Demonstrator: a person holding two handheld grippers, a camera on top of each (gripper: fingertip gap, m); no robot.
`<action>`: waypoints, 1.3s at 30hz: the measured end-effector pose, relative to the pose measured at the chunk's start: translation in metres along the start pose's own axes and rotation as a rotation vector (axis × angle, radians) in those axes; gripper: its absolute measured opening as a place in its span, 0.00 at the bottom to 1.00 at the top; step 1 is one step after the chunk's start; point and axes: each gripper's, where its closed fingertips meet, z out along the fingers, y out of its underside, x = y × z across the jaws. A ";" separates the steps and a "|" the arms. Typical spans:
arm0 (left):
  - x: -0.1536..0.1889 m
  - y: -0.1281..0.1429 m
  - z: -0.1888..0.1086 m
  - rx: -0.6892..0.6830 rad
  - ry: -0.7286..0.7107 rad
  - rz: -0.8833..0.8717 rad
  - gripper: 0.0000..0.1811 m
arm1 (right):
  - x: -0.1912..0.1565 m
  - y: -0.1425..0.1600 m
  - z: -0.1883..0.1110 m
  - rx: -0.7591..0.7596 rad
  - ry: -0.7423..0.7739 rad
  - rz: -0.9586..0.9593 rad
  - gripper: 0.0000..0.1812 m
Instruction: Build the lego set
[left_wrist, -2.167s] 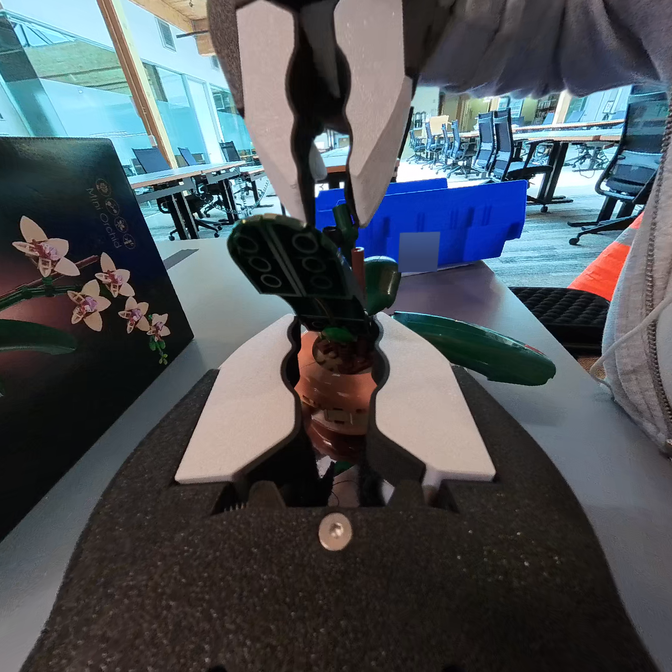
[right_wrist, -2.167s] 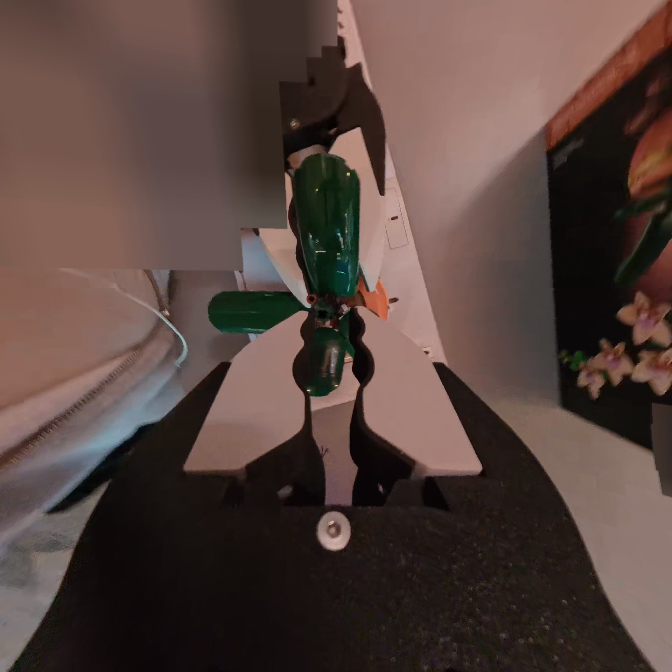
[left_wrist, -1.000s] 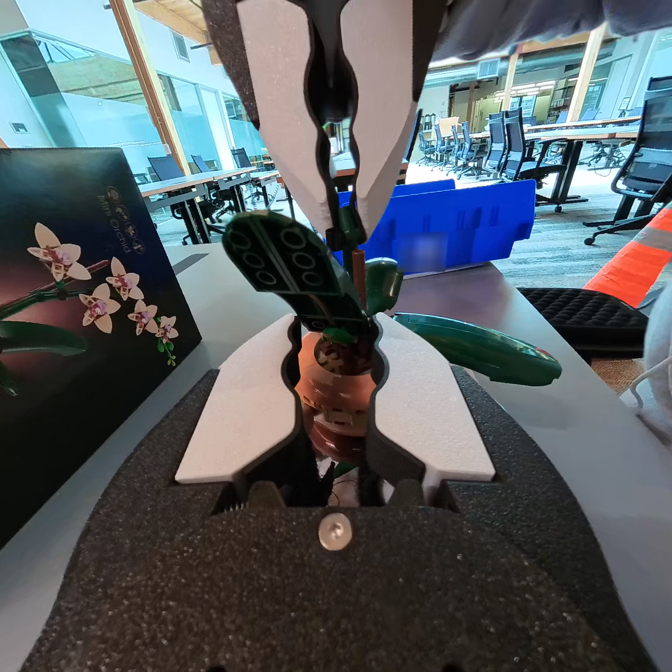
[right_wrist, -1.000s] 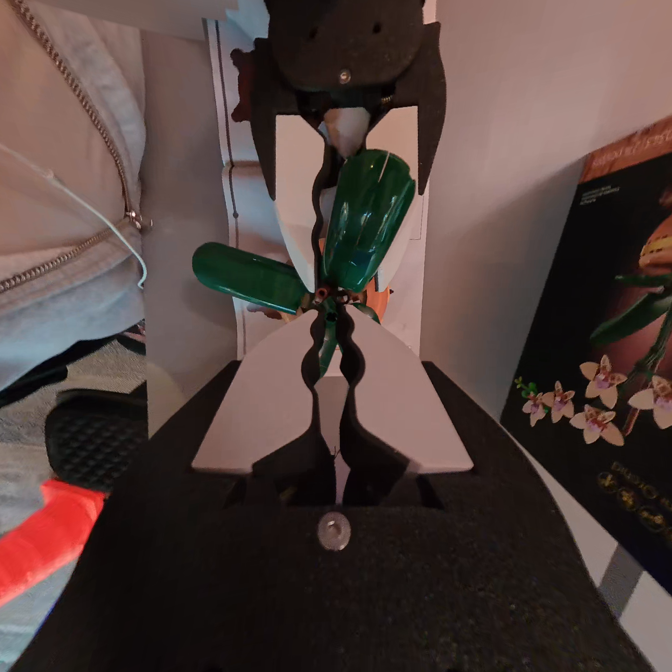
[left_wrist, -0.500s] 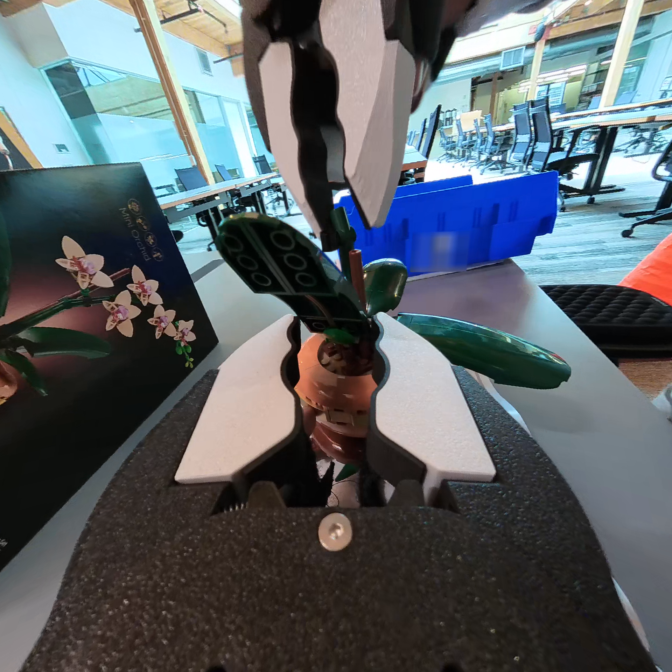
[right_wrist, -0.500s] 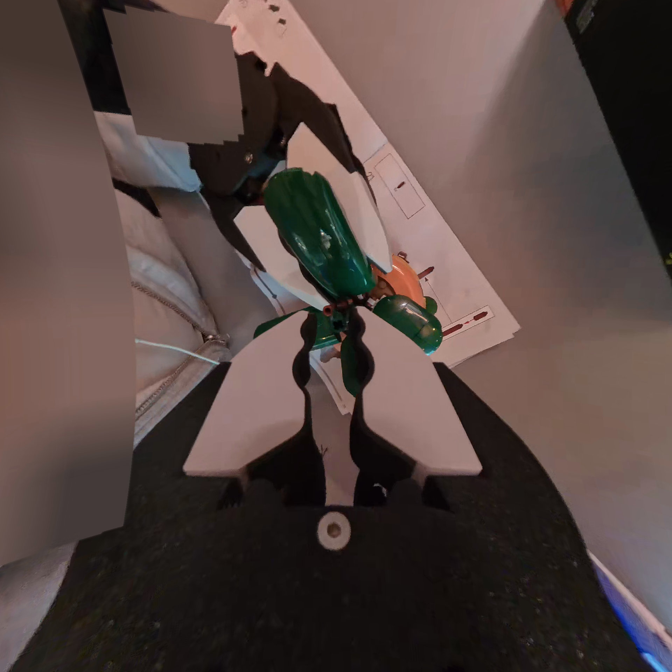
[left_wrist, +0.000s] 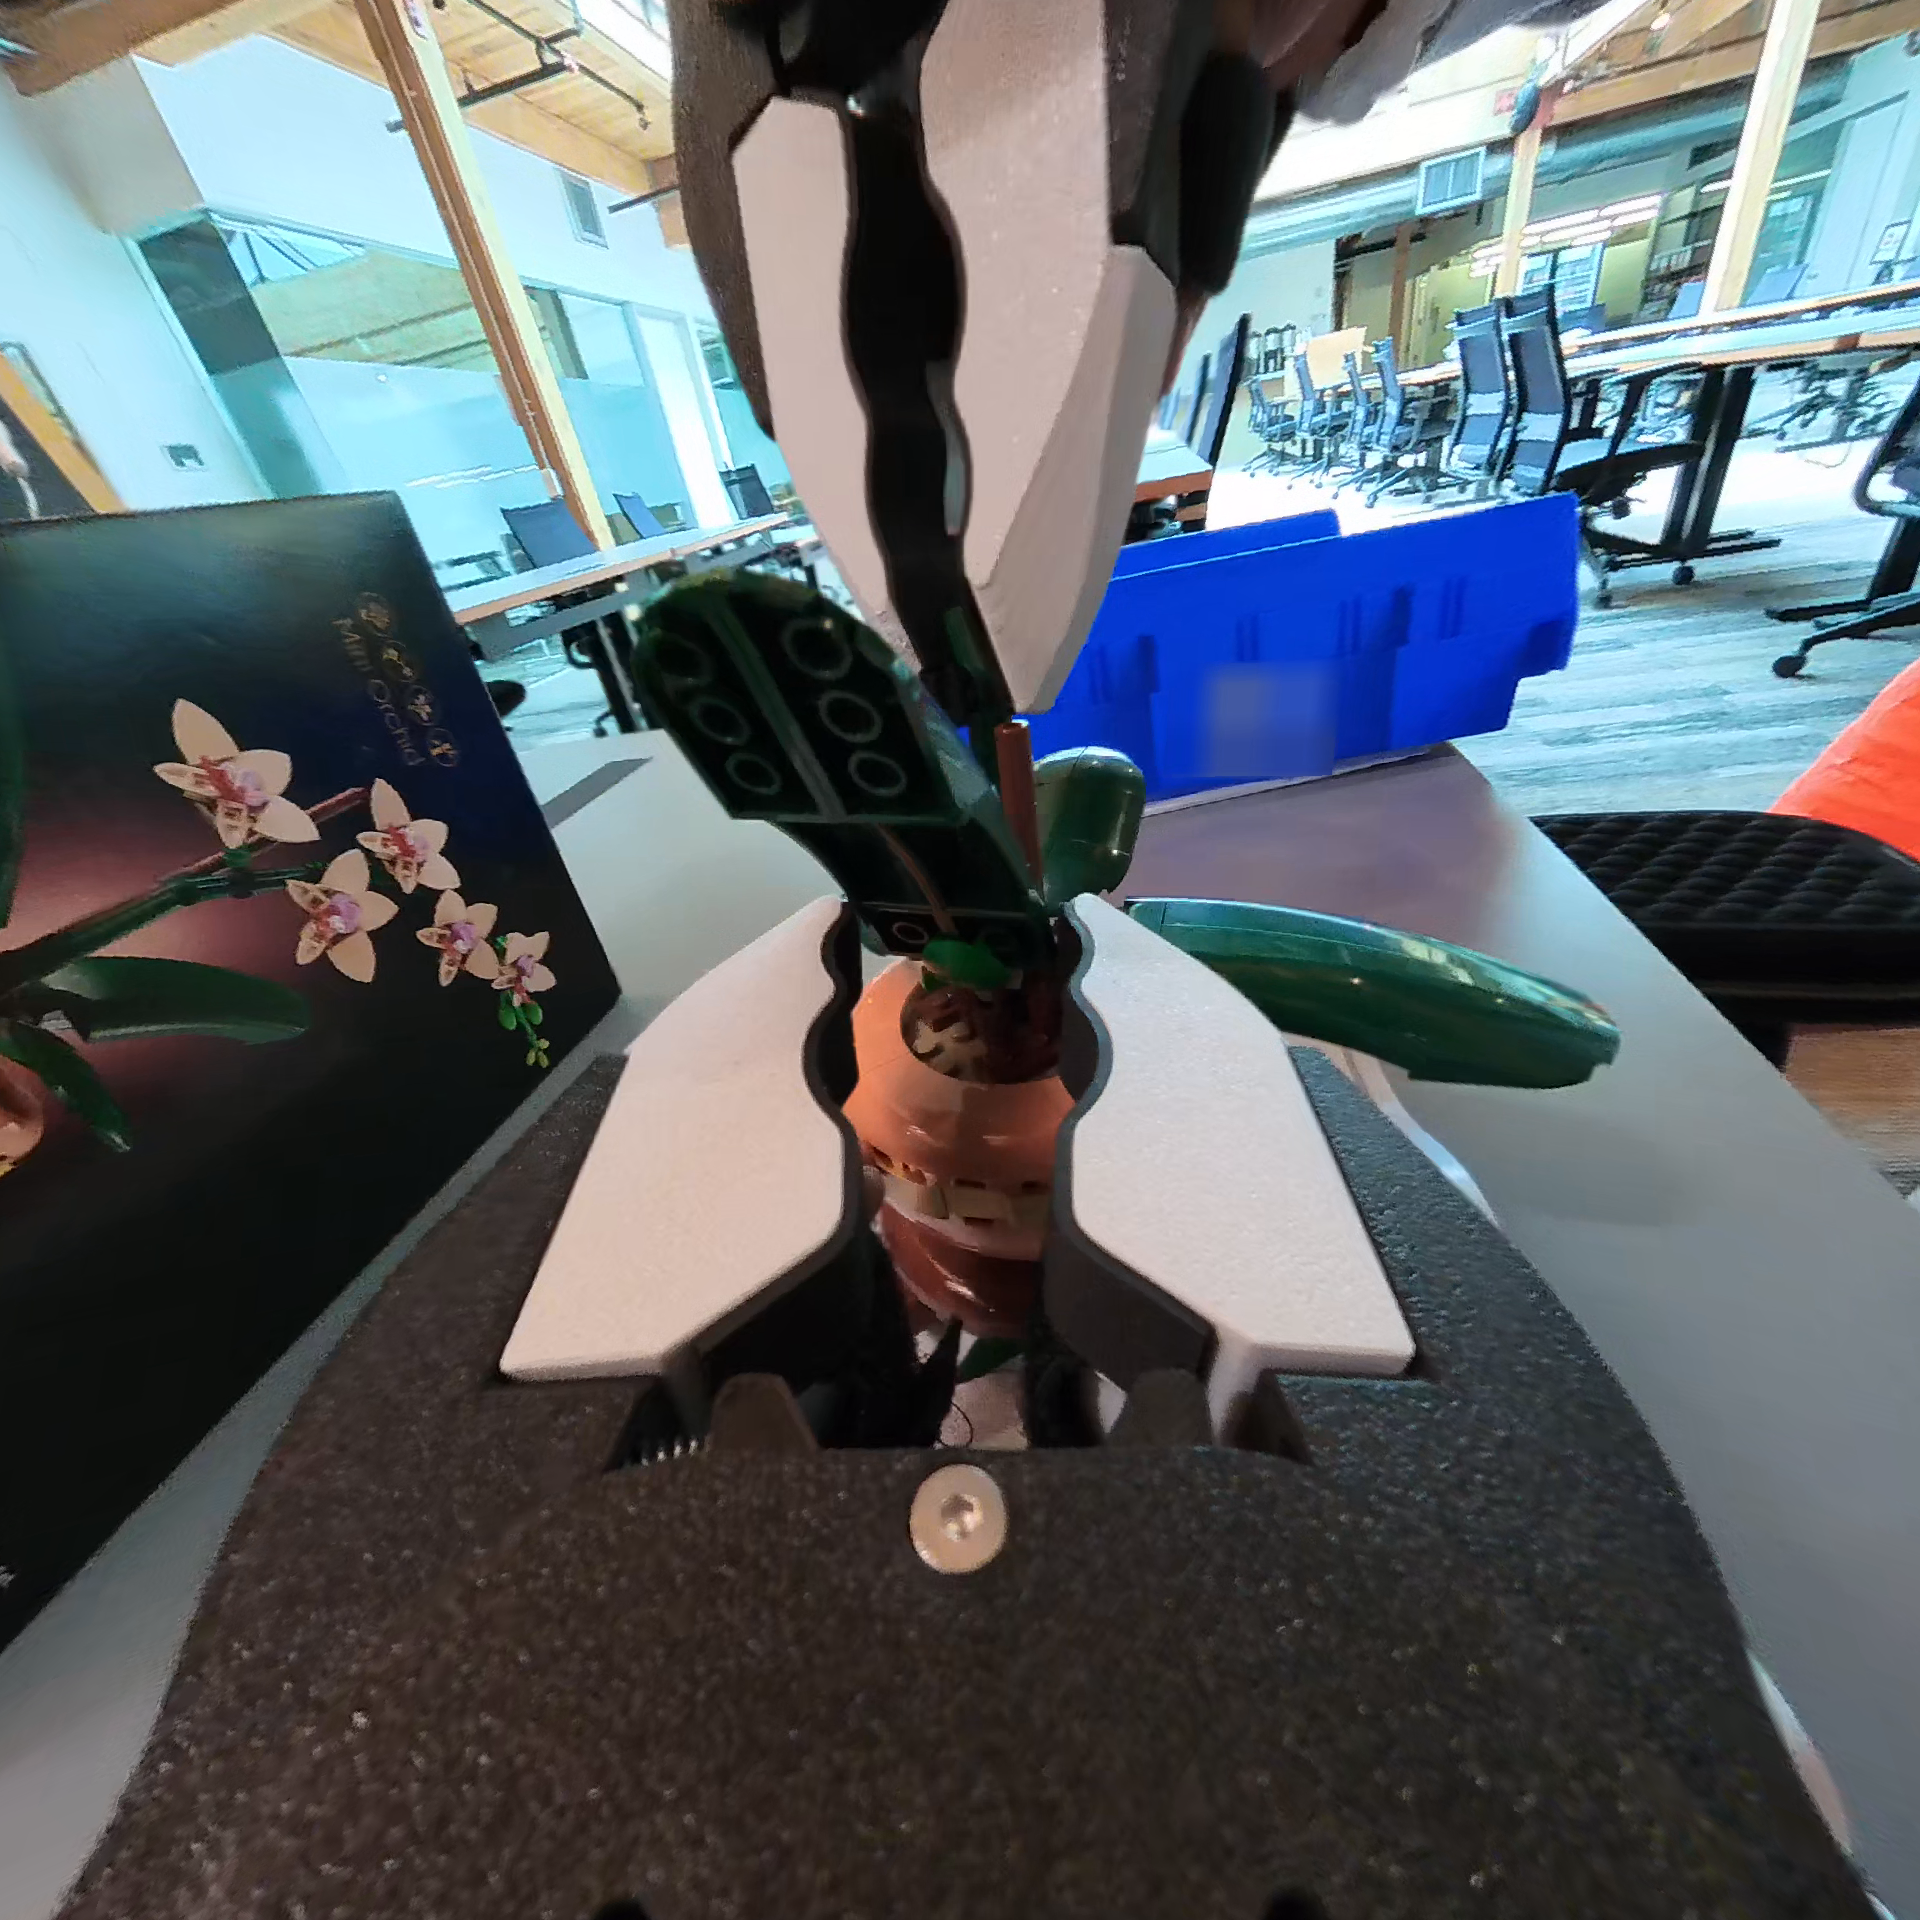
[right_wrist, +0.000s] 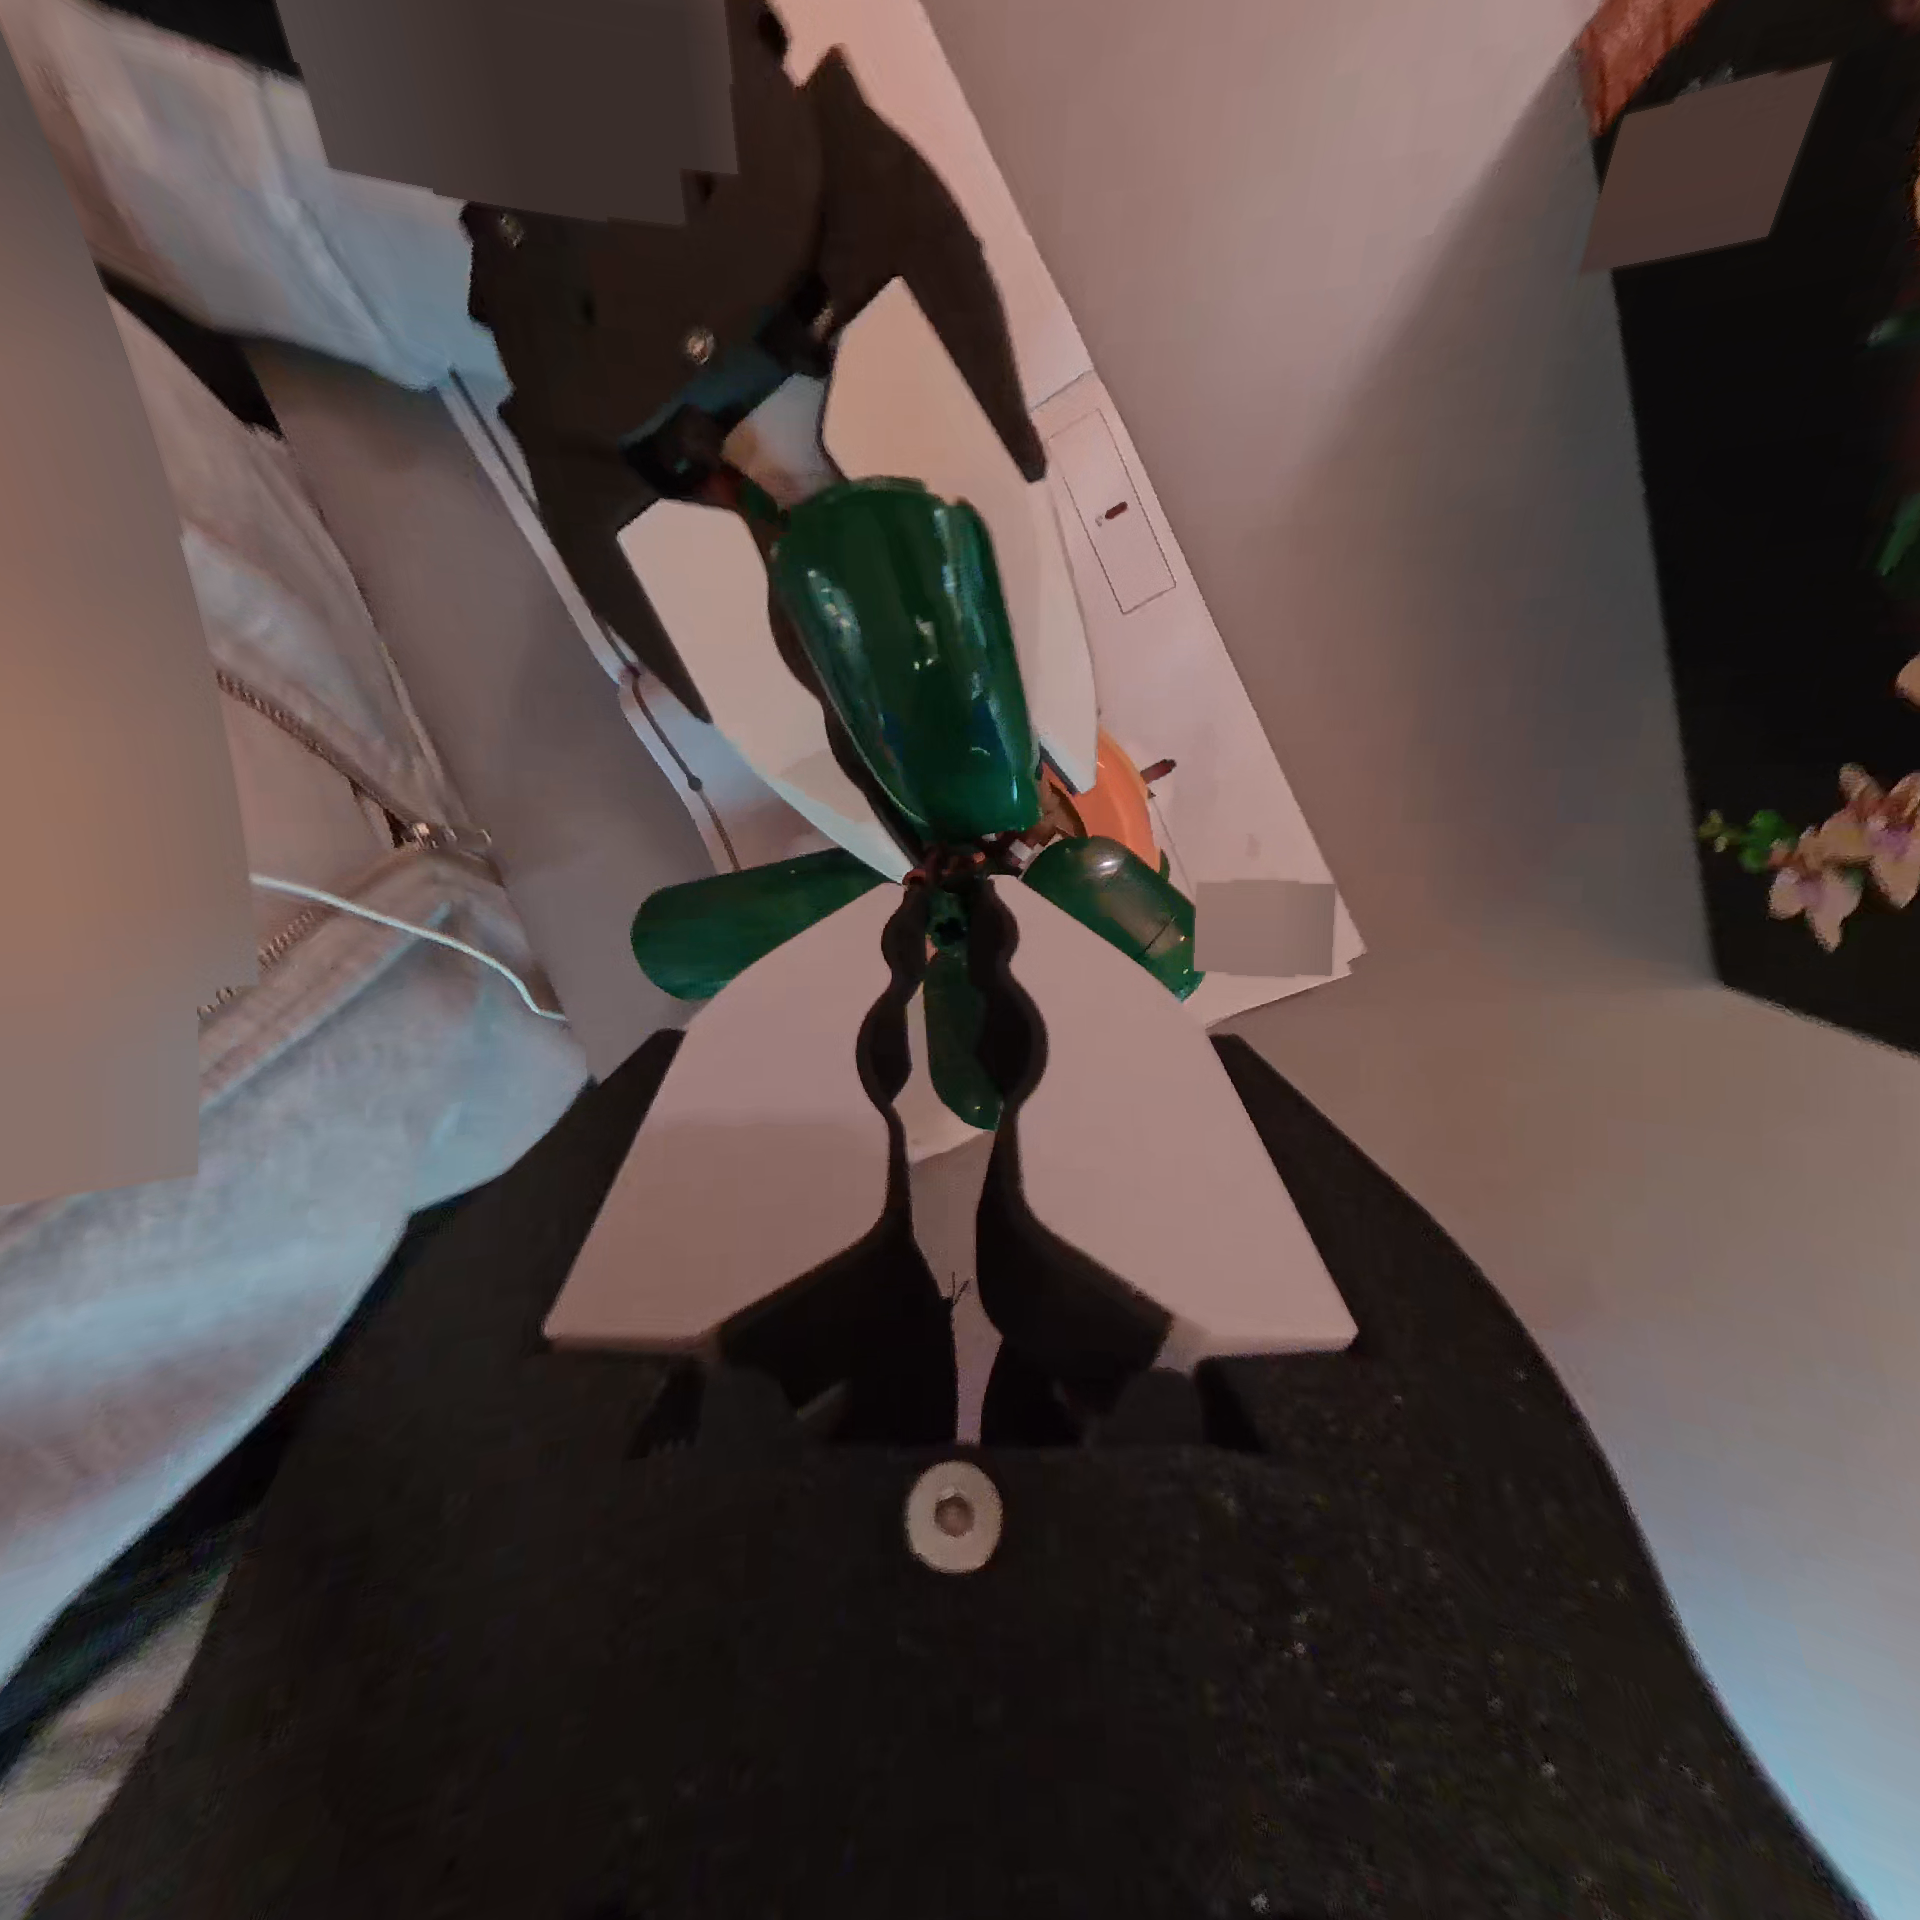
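Observation:
A Lego orchid plant stands in a terracotta pot (left_wrist: 956, 1117) on the grey table. My left gripper (left_wrist: 956, 935) is shut on the pot and holds it upright. The plant has a big dark green leaf (left_wrist: 821, 748) showing its underside, a long leaf (left_wrist: 1371, 987) to the right, a small leaf (left_wrist: 1086, 821) and a brown stem (left_wrist: 1013, 790). My right gripper (right_wrist: 954, 899) comes down from above (left_wrist: 977, 655), shut on a thin green stem piece (right_wrist: 961, 1039) at the plant's centre. The right wrist view looks down on the leaves (right_wrist: 904, 655) and pot (right_wrist: 1117, 795).
The dark set box (left_wrist: 260, 883) with orchid pictures stands at the left. A blue bin (left_wrist: 1351, 644) is behind the plant, a black mat (left_wrist: 1745, 883) at the right. The instruction sheet (right_wrist: 1143, 540) lies under the plant. A person's grey jacket (right_wrist: 312, 935) is close by.
My right gripper has twisted and tilted over the plant while keeping hold of the green stem piece. My left gripper has kept its hold on the pot and barely moved.

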 end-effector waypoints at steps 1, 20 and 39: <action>0.000 0.000 0.000 0.000 0.011 -0.013 0.19 | 0.000 0.000 0.000 -0.008 0.000 -0.042 0.05; 0.002 0.002 0.001 -0.015 0.102 -0.100 0.18 | 0.007 0.003 -0.002 -0.104 -0.006 -0.835 0.04; 0.002 0.001 0.002 -0.013 0.016 0.009 0.18 | -0.003 0.001 -0.007 0.101 -0.174 0.111 0.11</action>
